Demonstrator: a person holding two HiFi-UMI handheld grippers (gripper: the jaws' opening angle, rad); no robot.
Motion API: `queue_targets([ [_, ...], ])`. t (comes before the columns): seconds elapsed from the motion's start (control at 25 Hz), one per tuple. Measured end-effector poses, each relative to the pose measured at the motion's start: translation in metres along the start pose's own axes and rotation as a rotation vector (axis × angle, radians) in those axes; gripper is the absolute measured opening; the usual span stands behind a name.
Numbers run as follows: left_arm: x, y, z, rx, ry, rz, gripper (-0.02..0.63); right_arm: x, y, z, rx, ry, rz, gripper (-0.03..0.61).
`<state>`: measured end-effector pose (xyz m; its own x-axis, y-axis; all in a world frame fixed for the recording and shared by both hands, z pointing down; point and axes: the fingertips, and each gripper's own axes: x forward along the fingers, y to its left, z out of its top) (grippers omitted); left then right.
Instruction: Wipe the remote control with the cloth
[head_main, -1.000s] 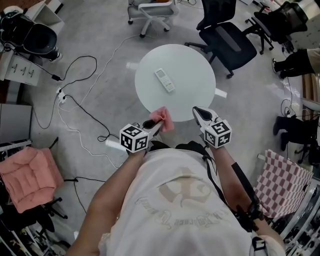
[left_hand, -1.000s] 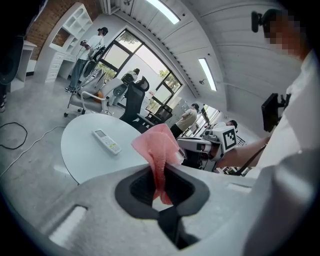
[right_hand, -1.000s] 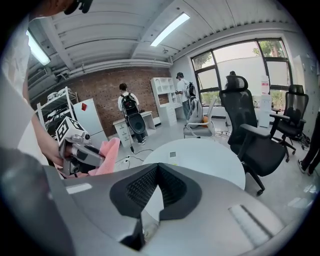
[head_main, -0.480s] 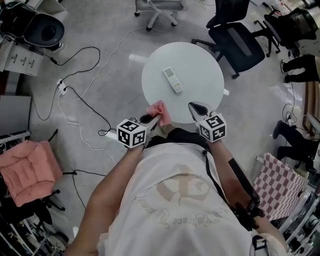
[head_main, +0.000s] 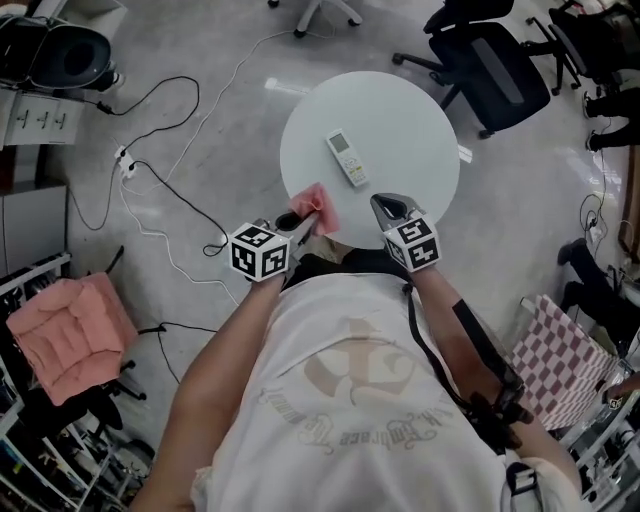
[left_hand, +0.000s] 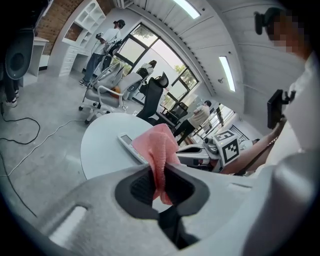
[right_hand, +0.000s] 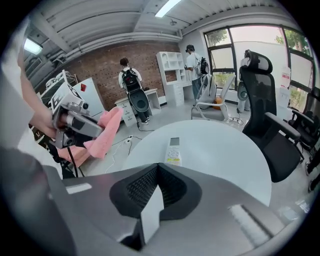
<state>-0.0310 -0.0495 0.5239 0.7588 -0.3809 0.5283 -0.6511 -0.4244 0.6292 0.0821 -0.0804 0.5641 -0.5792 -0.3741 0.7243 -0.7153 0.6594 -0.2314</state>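
Two grippers, both shut. On the left gripper (left_hand: 161, 175) the jaws were clamped on a pink waffle-weave cloth (left_hand: 160, 145): the fabric was pinched between the pads, with a loose fold standing up past the tips. On the right gripper (right_hand: 157, 170) the jaws were together with nothing between them.

Outward: in the head view both grippers hung at the near edge of the round white desk (head_main: 415, 125), with the cloth's free end over the rim. The slim white remote control (head_main: 348, 158) lay flat, buttons up, near the desk's middle. It was apart from both sets of jaws and from the cloth, and nothing touched it. The right gripper view looked almost straight along its length.

Progress, my read: the cloth pickup was done and the wipe had not started, since there was no cloth-to-remote contact. Left to do was to bring the cloth down on the remote and run it along the face. A light remote on a smooth top would likely skate, so the right gripper probably had to pin one end.

Further out were the grey floor (head_main: 200, 60), loose cables (head_main: 160, 195) and black office chairs (head_main: 500, 70).
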Motion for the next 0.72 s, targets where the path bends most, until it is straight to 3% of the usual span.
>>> queue_targets([
  [0.28, 0.04, 0.009, 0.008, 0.01, 0.095, -0.019, 0.018, 0.035, -0.013, -0.018, -0.012, 0.104, -0.008, 0.041],
  [0.52, 0.06, 0.02, 0.018, 0.045, 0.162, -0.01, 0.018, 0.063, -0.024, -0.023, -0.026, 0.168, -0.024, 0.188],
  [0.72, 0.07, 0.027, 0.028, 0.039, 0.176, 0.008, 0.018, 0.077, -0.032, -0.033, 0.001, 0.203, -0.043, 0.242],
])
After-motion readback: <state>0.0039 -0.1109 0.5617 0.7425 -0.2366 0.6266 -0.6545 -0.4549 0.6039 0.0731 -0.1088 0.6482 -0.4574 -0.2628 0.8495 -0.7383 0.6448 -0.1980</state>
